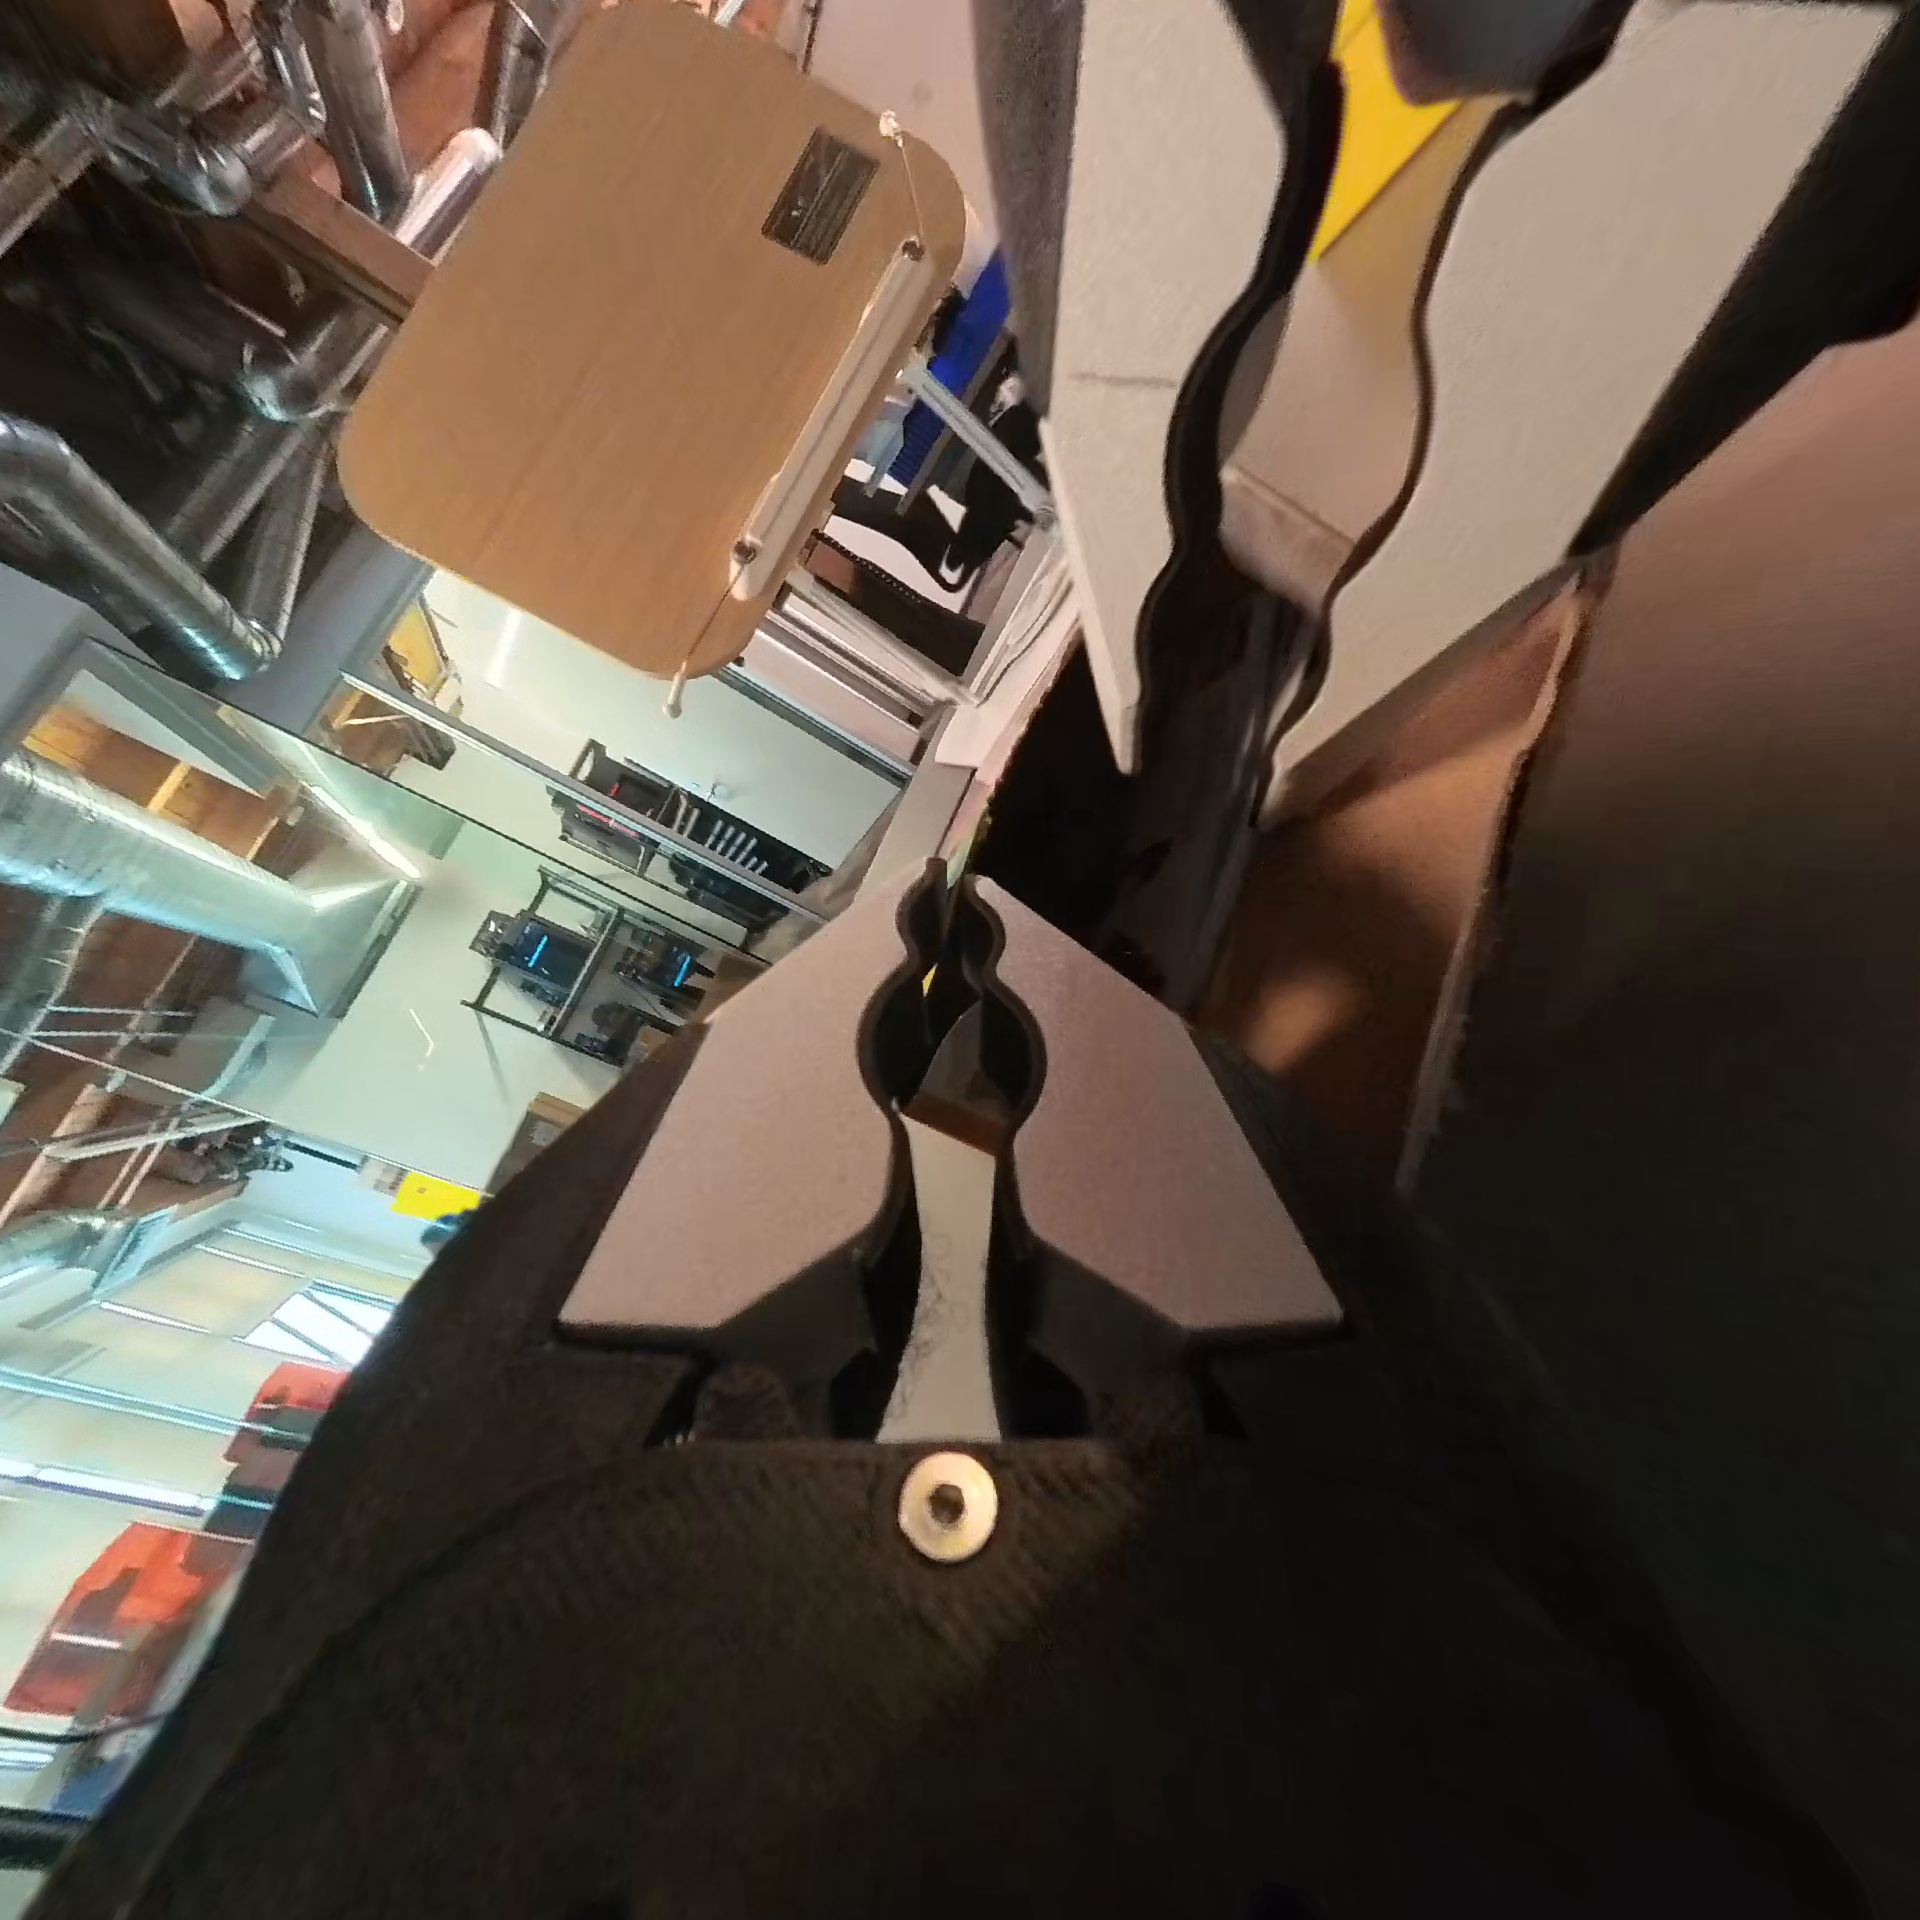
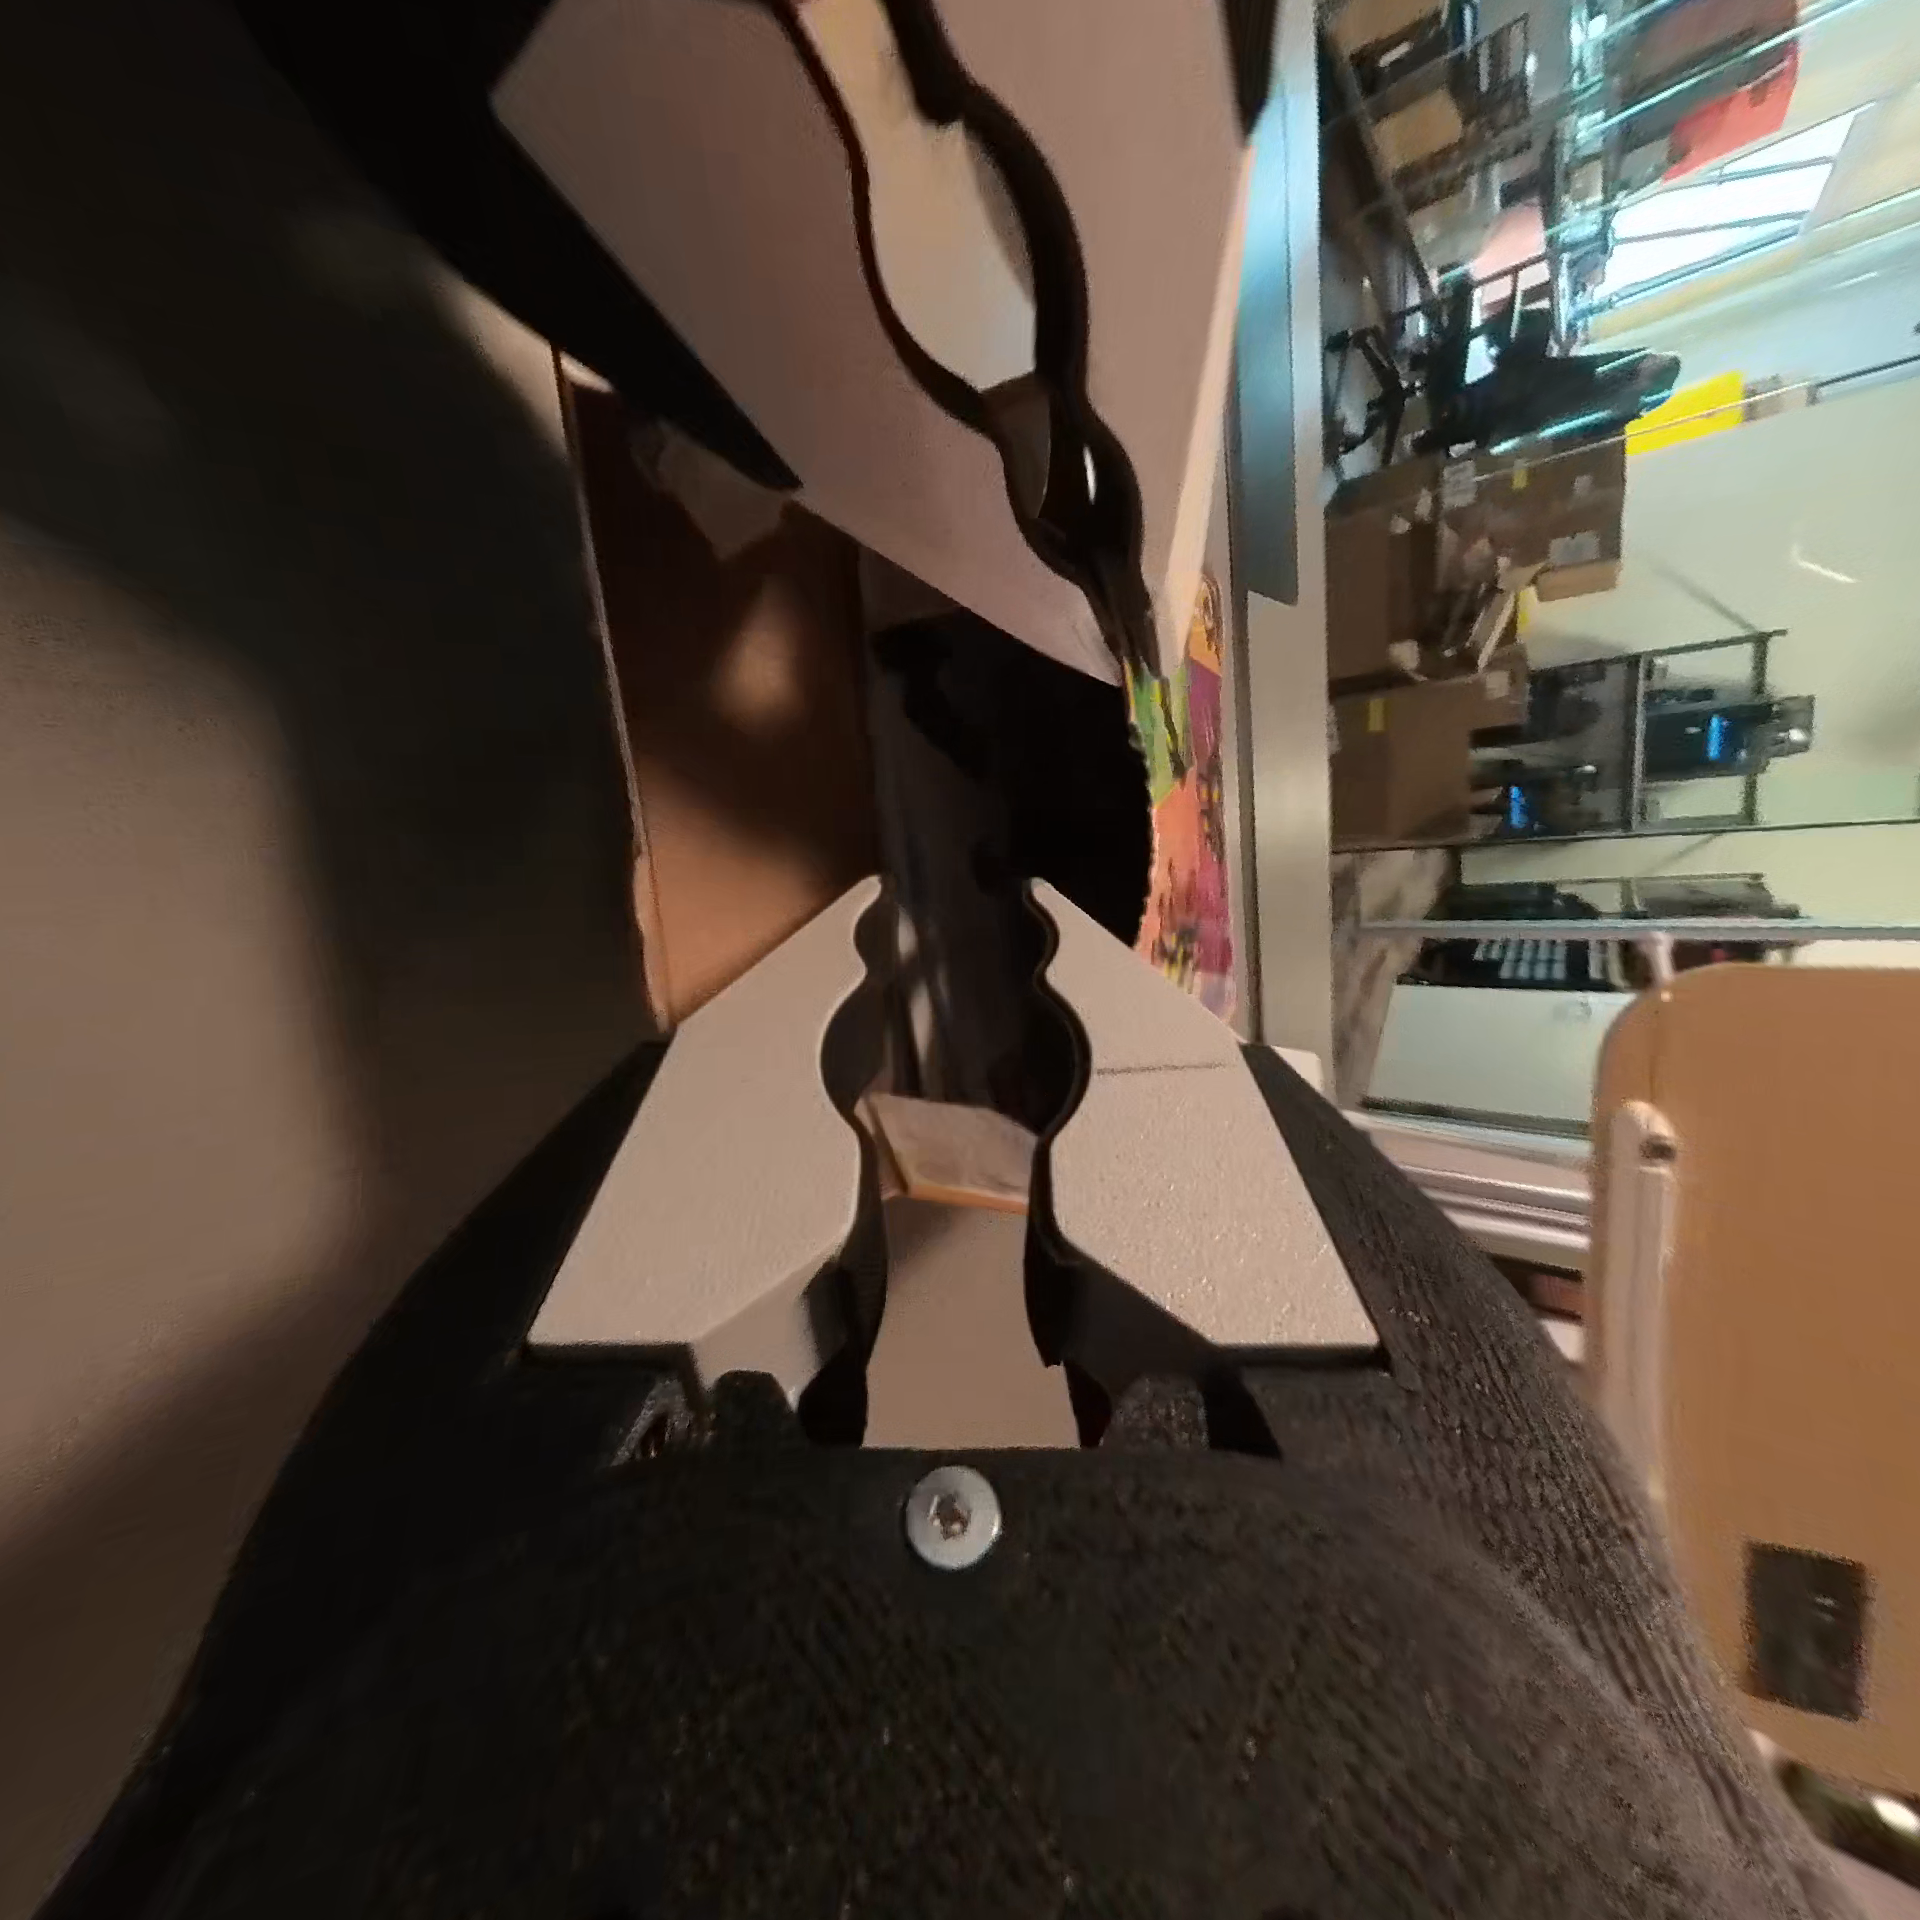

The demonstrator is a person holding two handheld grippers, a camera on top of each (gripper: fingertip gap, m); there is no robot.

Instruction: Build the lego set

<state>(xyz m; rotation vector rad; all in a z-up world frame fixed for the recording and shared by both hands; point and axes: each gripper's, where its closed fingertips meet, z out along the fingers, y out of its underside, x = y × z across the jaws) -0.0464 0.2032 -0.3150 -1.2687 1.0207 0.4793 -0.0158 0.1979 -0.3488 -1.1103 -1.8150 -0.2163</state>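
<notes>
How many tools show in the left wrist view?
2. The left tool sits low centre, tips closed. The right tool is upper right, tips apart, pointing back toward it. None seems hidden.

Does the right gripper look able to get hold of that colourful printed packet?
Probably yes: the colourful printed packet sits just beyond the right gripper's open fingers, a little to one side, nothing between them. The left gripper pinches its edge.

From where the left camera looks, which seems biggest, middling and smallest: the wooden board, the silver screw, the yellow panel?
By how they look in the left wrist view:
1. wooden board, far the largest
2. yellow panel, partly hidden behind the other gripper, so its full size is unsure
3. silver screw, smallest, though nearest the camera
</notes>
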